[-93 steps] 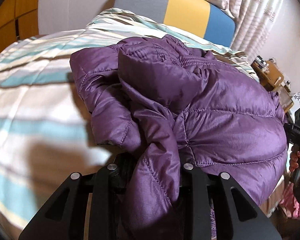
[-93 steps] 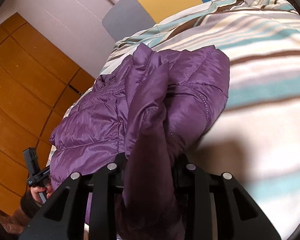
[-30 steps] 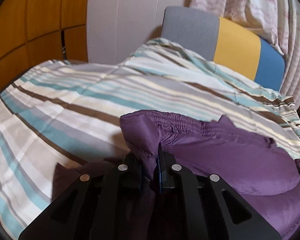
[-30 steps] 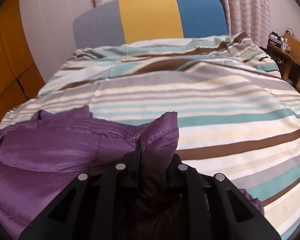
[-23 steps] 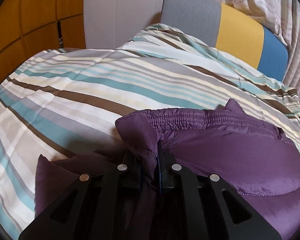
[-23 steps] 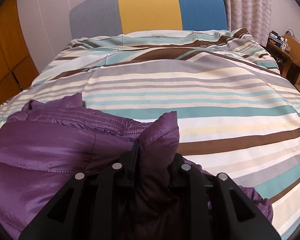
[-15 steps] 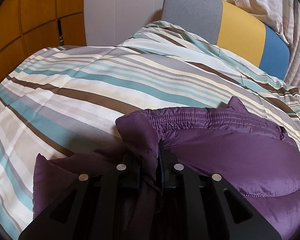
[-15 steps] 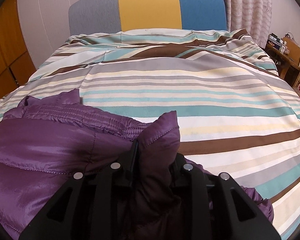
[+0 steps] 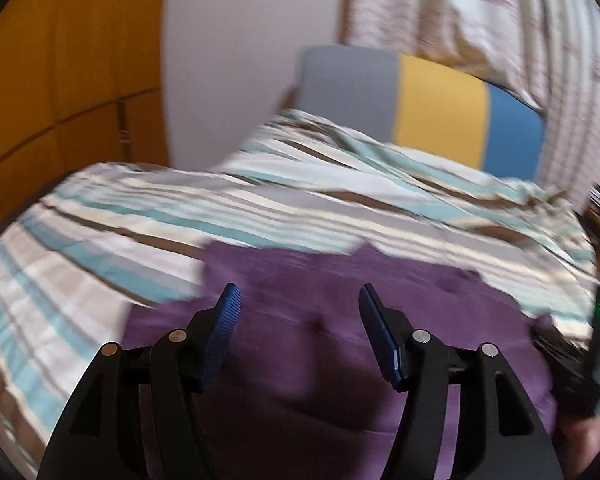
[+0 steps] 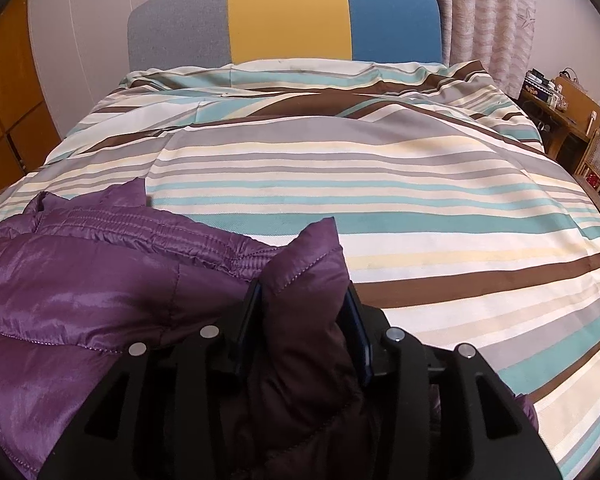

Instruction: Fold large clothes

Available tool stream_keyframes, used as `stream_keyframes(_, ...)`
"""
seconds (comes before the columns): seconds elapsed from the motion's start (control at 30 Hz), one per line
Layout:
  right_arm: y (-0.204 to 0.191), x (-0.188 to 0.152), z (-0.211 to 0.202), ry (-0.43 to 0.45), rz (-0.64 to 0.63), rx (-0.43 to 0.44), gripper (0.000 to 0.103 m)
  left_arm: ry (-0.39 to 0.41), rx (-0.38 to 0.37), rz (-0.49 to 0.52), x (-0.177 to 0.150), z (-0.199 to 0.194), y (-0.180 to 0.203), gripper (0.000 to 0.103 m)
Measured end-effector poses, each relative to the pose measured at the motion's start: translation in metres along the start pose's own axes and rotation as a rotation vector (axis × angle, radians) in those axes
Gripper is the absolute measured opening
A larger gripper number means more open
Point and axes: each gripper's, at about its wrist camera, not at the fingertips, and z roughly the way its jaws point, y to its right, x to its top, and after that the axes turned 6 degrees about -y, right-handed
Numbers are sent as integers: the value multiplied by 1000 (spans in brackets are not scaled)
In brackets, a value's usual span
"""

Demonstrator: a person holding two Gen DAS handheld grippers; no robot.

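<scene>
**Puffy jacket let go on the left, corner between the jaws on the right**

Though the left view is smeared by motion, the left gripper [image 9: 298, 312] plainly stands wide with nothing between its blue pads, its jaws having just been opening. The purple jacket [image 10: 80, 300] lies at the near edge of the striped bedspread [image 10: 380, 200]. I judge it light, soft, springy and slick-shelled, best taken at stitched seams or corners. The right gripper [image 10: 300, 304] has been easing open too, its narrow jaws flanking a padded corner; whether they press it I cannot tell. The jacket's lower half is cut off
</scene>
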Motion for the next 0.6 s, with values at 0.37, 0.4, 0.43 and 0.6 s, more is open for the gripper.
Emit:
stream_keyframes(0.37, 4, 0, 0, 0, 20, 12, 42, -130, -17, 95, -27, 79, 38, 62)
stream_keyframes(0.4, 4, 0, 0, 1, 20, 10, 42, -136, -27, 89, -28, 82, 37, 62)
stream_keyframes(0.43, 3, 0, -1, 5, 20, 8, 42, -137, -36, 82, -29, 82, 35, 63)
stream_keyframes(0.6, -1, -6, -36, 128, -4, 38, 52, -134, -89, 41, -31, 81, 26, 63)
